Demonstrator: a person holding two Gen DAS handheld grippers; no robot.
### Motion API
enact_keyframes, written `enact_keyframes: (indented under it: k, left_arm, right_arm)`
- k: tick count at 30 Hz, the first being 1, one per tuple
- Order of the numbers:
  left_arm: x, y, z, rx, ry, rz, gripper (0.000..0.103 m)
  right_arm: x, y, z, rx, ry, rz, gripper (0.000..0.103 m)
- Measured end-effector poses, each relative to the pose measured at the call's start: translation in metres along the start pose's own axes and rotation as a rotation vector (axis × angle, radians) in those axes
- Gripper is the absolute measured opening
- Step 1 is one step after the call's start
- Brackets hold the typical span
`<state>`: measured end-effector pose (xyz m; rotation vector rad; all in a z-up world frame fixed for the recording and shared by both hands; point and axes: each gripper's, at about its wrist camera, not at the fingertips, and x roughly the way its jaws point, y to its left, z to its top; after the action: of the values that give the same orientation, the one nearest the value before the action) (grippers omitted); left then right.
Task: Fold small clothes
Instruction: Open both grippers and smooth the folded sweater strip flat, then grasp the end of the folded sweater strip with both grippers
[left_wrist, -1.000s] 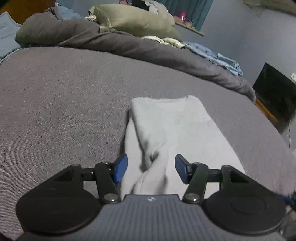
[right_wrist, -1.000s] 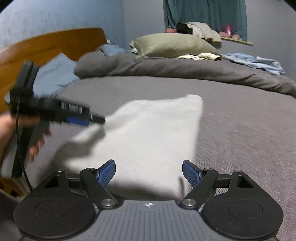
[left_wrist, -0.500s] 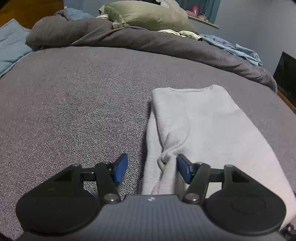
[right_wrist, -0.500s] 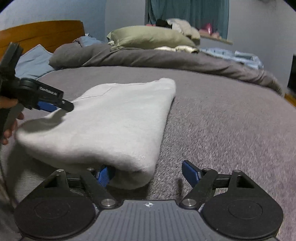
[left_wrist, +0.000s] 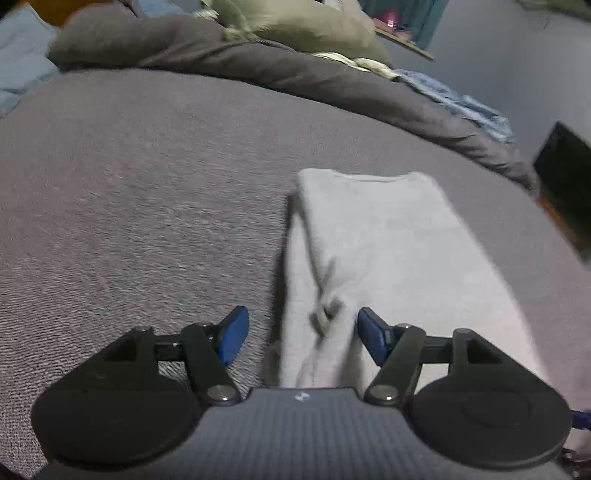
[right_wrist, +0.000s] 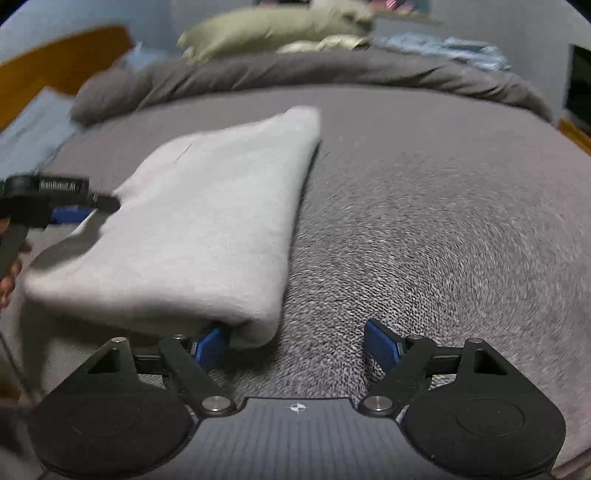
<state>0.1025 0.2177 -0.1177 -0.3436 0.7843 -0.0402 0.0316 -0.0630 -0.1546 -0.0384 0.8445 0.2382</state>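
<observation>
- Folded pale fleecy garment (right_wrist: 207, 229), soft rectangular slab on nubbly grey bedspread (right_wrist: 424, 229)
- Left gripper (left_wrist: 301, 330) jaws have just been opening, parted around garment's crumpled edge
- Right gripper (right_wrist: 291, 341) wide at garment's rounded corner, gripping nothing

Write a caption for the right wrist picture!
Open right gripper at the corner of a folded cloth on the bed.

My left gripper (left_wrist: 302, 330) is matte black: two round housings, angled link arms with silver pivot screws, royal-blue rubber pads (left_wrist: 233, 332) on the fingertips, and a ribbed grey body bearing a small white emblem. My right gripper (right_wrist: 295, 341) has the same build. From the right wrist view, the left unit's side carries faint white lettering, too blurred to read.
</observation>
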Motion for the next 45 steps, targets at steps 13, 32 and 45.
enact_keyframes:
  k: [13, 32, 45]
  left_arm:
    - [-0.027, 0.018, 0.001, 0.036, 0.229, -0.232, 0.086]
    - [0.041, 0.047, -0.047, -0.14, 0.248, -0.453, 0.051]
    - [0.072, 0.06, -0.027, -0.274, 0.239, -0.581, 0.033]
  right_arm:
    - [0.014, -0.061, 0.095, -0.063, -0.014, 0.303, 0.098]
    - [0.2, -0.075, 0.149, 0.172, -0.002, 0.654, 0.084]
    - [0.247, -0.093, 0.206, 0.256, -0.167, 0.738, 0.013]
